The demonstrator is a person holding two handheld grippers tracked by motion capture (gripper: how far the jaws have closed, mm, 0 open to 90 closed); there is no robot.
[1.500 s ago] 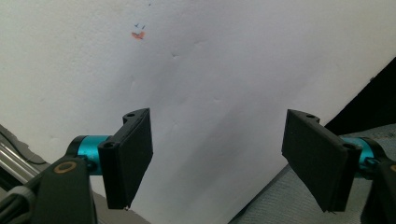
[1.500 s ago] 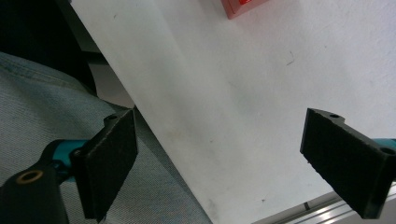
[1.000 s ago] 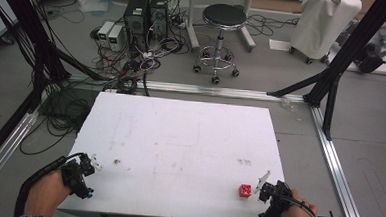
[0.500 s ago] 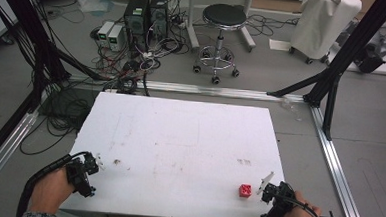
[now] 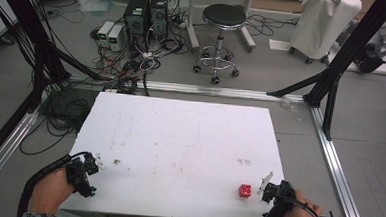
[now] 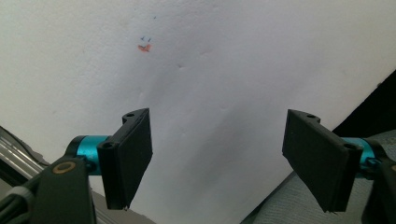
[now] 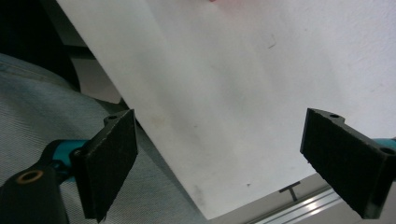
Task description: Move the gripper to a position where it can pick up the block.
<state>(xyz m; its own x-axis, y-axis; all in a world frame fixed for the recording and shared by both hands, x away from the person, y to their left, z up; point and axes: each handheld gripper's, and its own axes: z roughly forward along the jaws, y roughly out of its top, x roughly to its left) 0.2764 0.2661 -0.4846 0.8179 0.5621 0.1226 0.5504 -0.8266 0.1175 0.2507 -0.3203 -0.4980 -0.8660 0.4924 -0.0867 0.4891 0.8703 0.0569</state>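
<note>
The right gripper [image 5: 271, 185], jaws spread wide and empty, hovers at the table's [image 5: 179, 133] near right corner with a small red cube [image 5: 245, 191] just beside it toward the left, while the left gripper [image 5: 92, 164], also spread, sits well apart at the near left corner.

Your white table [image 5: 179, 138] sits on grey floor [image 5: 369, 148], with aluminium rails [image 5: 338, 166] along its sides and black frame struts [image 5: 349, 51] at right. Behind it you've got a black round stool [image 5: 221, 15], computer towers [image 5: 147, 13], tangled cables [image 5: 70, 112], and a white-covered cart [image 5: 323, 20].
</note>
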